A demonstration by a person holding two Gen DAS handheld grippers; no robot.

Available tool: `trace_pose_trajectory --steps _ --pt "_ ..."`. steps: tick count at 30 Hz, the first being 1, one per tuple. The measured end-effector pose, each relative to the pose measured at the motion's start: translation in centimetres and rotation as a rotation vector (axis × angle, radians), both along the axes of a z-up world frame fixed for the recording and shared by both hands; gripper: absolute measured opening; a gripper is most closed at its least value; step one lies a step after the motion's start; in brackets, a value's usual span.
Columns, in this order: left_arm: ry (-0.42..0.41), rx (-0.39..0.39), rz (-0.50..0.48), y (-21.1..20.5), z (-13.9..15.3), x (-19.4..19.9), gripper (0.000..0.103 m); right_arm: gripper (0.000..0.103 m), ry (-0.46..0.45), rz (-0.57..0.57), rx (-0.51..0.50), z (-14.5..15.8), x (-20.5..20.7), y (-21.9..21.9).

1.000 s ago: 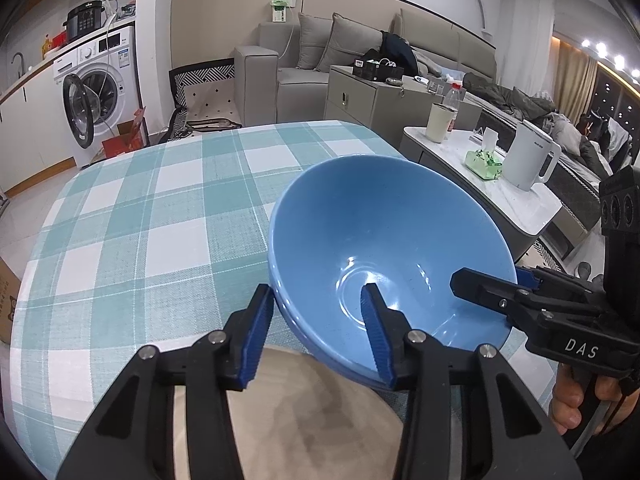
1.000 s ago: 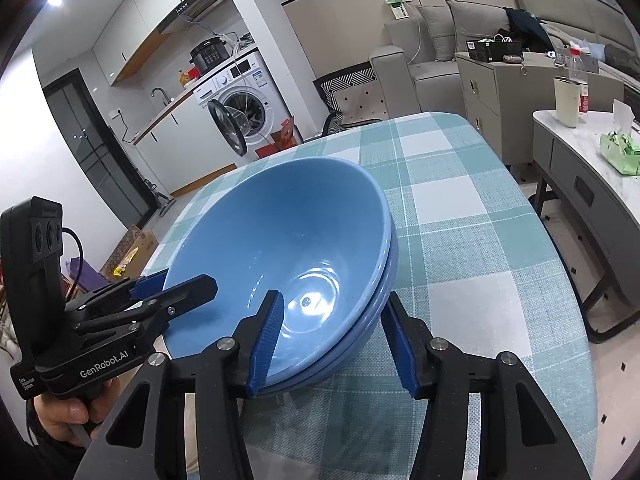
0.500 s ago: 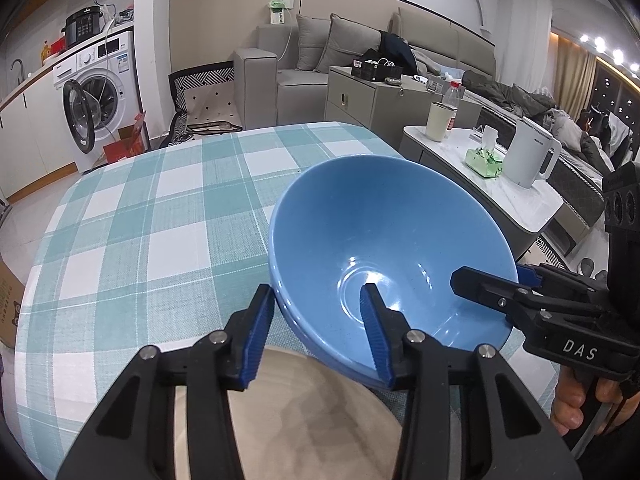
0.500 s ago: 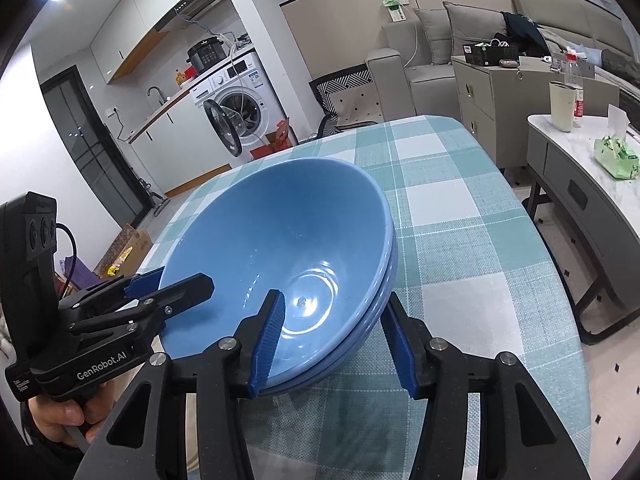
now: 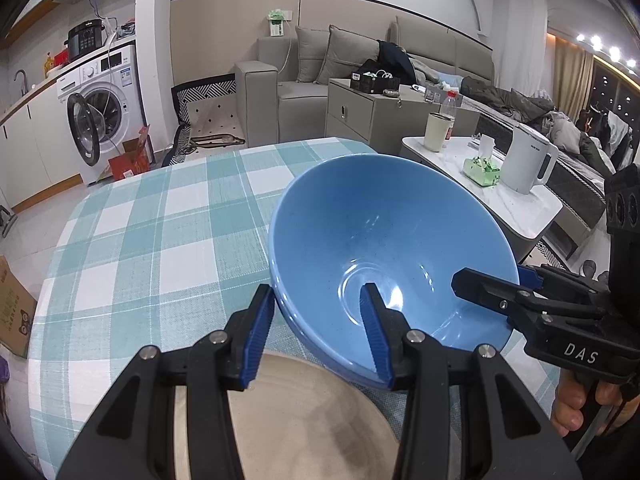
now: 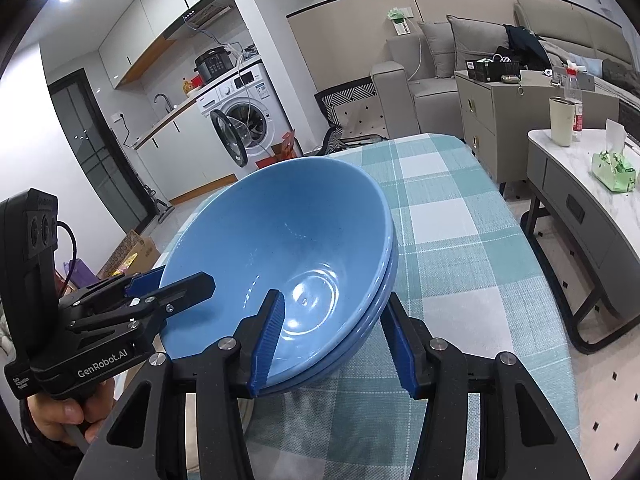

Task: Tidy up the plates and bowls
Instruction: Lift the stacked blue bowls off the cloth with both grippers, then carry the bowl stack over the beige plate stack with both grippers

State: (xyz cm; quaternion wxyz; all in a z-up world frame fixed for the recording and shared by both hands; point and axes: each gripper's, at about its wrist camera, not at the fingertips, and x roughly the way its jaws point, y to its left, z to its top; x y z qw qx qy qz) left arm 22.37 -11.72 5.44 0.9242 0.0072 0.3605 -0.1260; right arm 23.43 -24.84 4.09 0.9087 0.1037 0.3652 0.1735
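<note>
Left wrist: left gripper (image 5: pixel 318 332) clamped across near rim of nested blue bowls (image 5: pixel 384 236), raised above beige plate (image 5: pixel 288 420) on checked table (image 5: pixel 160 240).

Right wrist: right gripper (image 6: pixel 334 338) pinching the opposite rim. Best lowered level, both sides together, centred over plate.

Both tongs point forward and down. The left tongs (image 5: pixel 318 330) and the right tongs (image 6: pixel 334 334) each straddle a rim, one blue pad inside and one outside. A hand (image 6: pixel 60 420) grips the left tongs' handle.
</note>
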Motion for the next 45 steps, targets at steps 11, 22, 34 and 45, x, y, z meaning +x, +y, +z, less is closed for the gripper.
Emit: trace_pose_trajectory --steps 11,22,34,45 --pt "-0.046 0.026 0.012 0.1 2.2 -1.5 0.044 0.051 -0.034 0.005 0.007 2.0 -1.4 0.4" --pt "-0.088 0.023 0.031 1.1 4.3 -3.5 0.044 0.051 -0.062 0.032 0.019 4.3 -3.1 1.4" --pt "-0.091 0.028 0.082 3.4 4.4 -5.2 0.044 0.051 -0.059 0.090 0.011 4.7 -4.0 4.0" --pt "-0.090 0.022 0.133 5.6 4.2 -7.1 0.044 0.051 -0.049 0.155 0.009 4.3 -4.4 6.6"
